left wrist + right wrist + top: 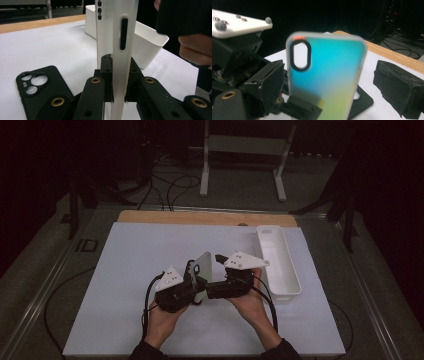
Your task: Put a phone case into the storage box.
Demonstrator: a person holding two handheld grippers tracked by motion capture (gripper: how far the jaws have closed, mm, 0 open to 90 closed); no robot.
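Note:
A translucent white phone case [202,266] stands upright over the middle of the white mat. My left gripper [194,281] is shut on its lower end. In the left gripper view the case [117,37] is edge-on between the jaws of this gripper [117,75]. The right gripper view shows its teal-to-green face [327,70] with a black-rimmed camera cutout. My right gripper [214,289] faces the case from the right, and its pads [395,87] stand wide apart on either side of the case without touching it. A black phone case [37,87] lies flat on the mat below.
A long white bin [292,275] stands along the mat's right side, close behind the right hand. The white mat [125,270] covers a wooden table [200,217]. Cables and a white stand [245,150] are on the floor beyond.

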